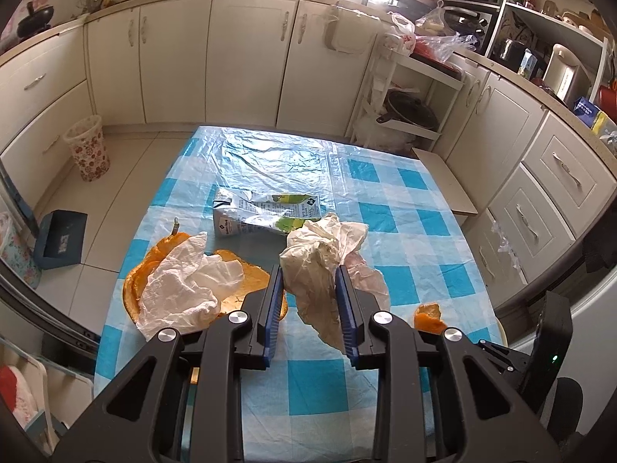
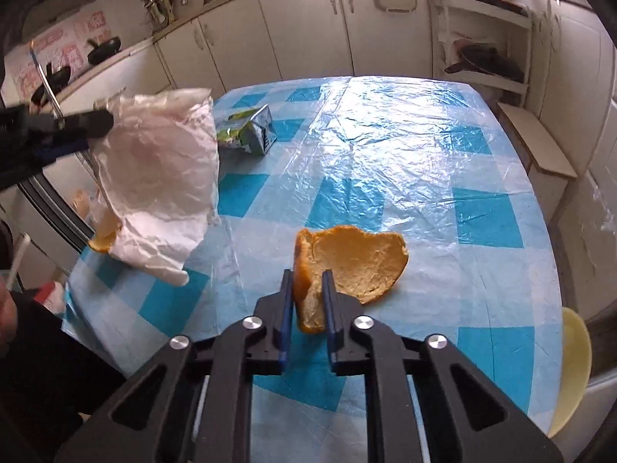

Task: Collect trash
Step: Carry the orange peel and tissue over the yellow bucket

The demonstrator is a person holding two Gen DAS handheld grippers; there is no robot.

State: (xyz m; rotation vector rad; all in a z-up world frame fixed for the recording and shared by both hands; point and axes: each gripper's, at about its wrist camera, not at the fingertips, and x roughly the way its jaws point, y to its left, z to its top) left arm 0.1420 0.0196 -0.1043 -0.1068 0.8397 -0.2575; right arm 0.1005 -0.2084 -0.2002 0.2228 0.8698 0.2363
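Note:
My left gripper (image 1: 309, 276) is shut on a crumpled stained paper napkin (image 1: 316, 266) and holds it above the table; it shows in the right wrist view (image 2: 158, 177) hanging from the left gripper (image 2: 98, 121). My right gripper (image 2: 308, 283) is shut on a large orange peel (image 2: 354, 266), lifted just over the checkered tablecloth (image 2: 482, 216). On the table lie a crushed green and white juice carton (image 1: 266, 212), a white napkin (image 1: 189, 285) on orange peels (image 1: 139, 289), and a small peel piece (image 1: 428, 316).
A floral waste basket (image 1: 88, 146) stands on the floor by the cabinets at the left. A blue dustpan (image 1: 58, 243) lies on the floor. A white shelf rack (image 1: 408, 100) with pans stands beyond the table. A yellow chair (image 2: 574, 370) is at the right.

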